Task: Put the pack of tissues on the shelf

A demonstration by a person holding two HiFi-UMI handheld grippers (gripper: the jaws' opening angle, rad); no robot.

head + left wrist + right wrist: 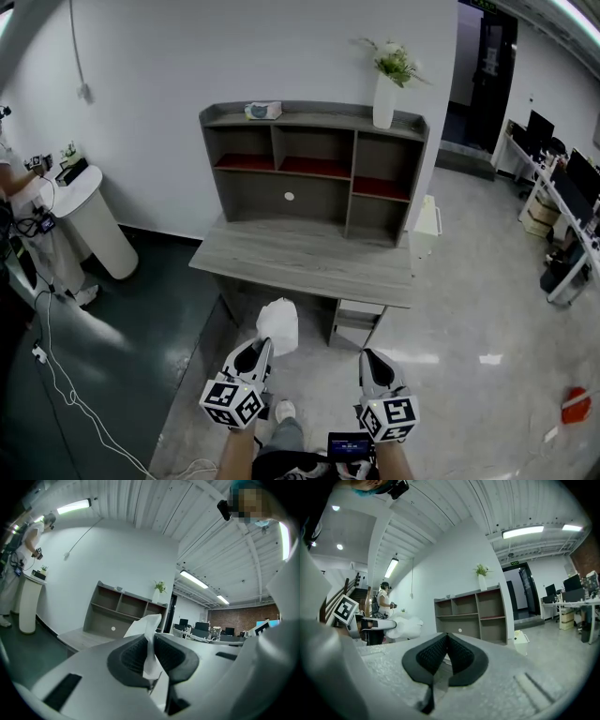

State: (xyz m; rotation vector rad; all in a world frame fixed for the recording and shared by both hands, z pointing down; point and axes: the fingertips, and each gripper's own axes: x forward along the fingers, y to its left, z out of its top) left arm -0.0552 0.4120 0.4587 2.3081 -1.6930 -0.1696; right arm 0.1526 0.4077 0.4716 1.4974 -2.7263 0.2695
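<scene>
Pointing level, left gripper pinches tissue pack (right gripper closed).

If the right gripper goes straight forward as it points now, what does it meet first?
Probably the grey desk or the shelf unit standing on it. The right gripper aims there with shut fingers, and nothing shows between. Depth is unclear.

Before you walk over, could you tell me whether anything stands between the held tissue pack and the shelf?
Nothing visible does: the tissue pack in the left tool has only floor and the desk top before the shelf.
</scene>
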